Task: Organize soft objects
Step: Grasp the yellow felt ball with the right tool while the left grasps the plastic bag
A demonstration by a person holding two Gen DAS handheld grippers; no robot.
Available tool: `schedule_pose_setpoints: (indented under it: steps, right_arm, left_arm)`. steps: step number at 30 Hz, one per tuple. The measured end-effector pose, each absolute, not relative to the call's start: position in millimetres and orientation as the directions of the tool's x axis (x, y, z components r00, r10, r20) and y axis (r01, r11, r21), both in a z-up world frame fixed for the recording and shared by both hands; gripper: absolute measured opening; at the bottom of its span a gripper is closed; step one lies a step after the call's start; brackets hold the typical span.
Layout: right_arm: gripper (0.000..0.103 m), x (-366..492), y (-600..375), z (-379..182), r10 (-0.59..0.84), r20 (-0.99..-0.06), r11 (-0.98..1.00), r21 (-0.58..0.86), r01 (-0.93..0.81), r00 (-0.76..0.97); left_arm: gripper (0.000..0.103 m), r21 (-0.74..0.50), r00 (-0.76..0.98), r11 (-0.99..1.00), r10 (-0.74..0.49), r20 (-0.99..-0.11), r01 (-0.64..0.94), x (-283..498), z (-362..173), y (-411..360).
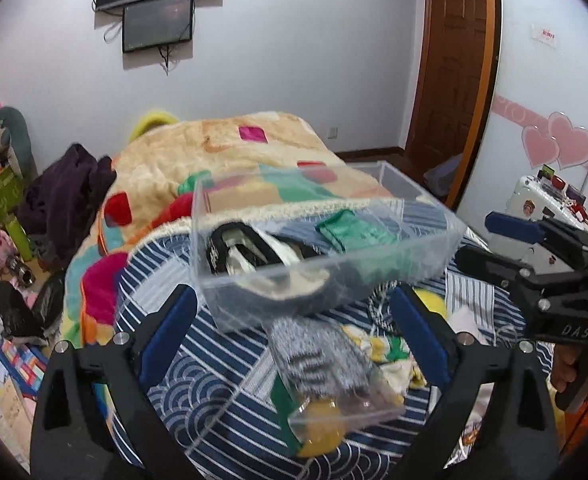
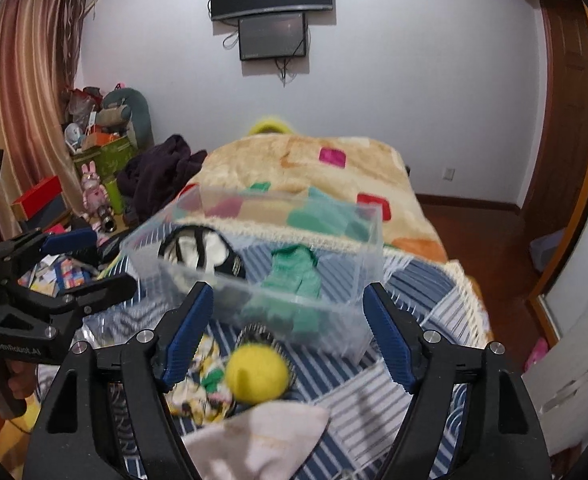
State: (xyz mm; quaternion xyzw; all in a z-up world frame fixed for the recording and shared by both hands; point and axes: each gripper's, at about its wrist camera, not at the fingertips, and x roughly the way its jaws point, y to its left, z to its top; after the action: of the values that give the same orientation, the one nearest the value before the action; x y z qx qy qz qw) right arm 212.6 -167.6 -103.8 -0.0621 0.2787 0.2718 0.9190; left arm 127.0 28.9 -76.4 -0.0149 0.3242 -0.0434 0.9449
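A clear plastic box point(image 1: 325, 236) stands on the bed, on the blue striped cover point(image 1: 198, 392), and it already holds some soft things: a black and white piece point(image 1: 250, 248) on its left side and a folded green cloth point(image 1: 353, 232) on its right side. More soft things lie on the cover in front of the box, not yet sorted: a yellow ball point(image 2: 256, 374), a grey striped sock point(image 1: 313, 356), a cloth with yellow and green print point(image 2: 202, 388) and a pale cloth point(image 2: 262, 440) nearest to the camera. In the left view a second, smaller clear container point(image 1: 345, 412) seems to lie near the sock, but blur makes this uncertain.

The left gripper point(image 1: 294, 336) has its fingers wide apart, with nothing between them. The right gripper point(image 2: 288, 334) also has its fingers apart and is empty; the yellow ball lies just below its gap.

I judge that the work is between two items: both grippers are free, and the box is partly filled. The next move asks to choose one loose item, perhaps the ball, to lower the open fingers around it, and to close gently, because soft things can slip or fold.
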Motion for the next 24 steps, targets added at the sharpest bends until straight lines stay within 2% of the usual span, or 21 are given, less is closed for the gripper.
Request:
schedule_pose_setpoints:
  steps: [9, 11, 15, 20, 24]
  right_arm:
    - [0.074, 218, -162, -147, 0.468, -0.632, 0.836, 0.089, -0.542, 0.618]
    - [0.074, 216, -161, -151, 0.469, -0.645, 0.831, 0.091, -0.548, 0.603]
    - [0.072, 211, -159, -162, 0.462, -0.660, 0.828, 0.083, -0.554, 0.592]
    - [0.048, 208, -159, -171, 0.474, -0.681, 0.814, 0.099, -0.572, 0.558]
    - [0.042, 201, -164, -165, 0.485, -0.648, 0.816, 0.094, -0.570, 0.587]
  left_arm:
    - [0.098, -0.064, 0.722, 0.996, -0.090, -0.686, 0.064, 135, -116, 28]
    - [0.094, -0.080, 0.720, 0.994, -0.108, -0.685, 0.072, 134, -120, 28]
    - [0.079, -0.121, 0.717, 0.988, -0.153, -0.680, 0.095, 131, -124, 27]
    - [0.054, -0.166, 0.715, 0.981, -0.190, -0.672, 0.105, 129, -126, 27]
    - [0.042, -0.170, 0.718, 0.979, -0.199, -0.667, 0.113, 129, -124, 27]
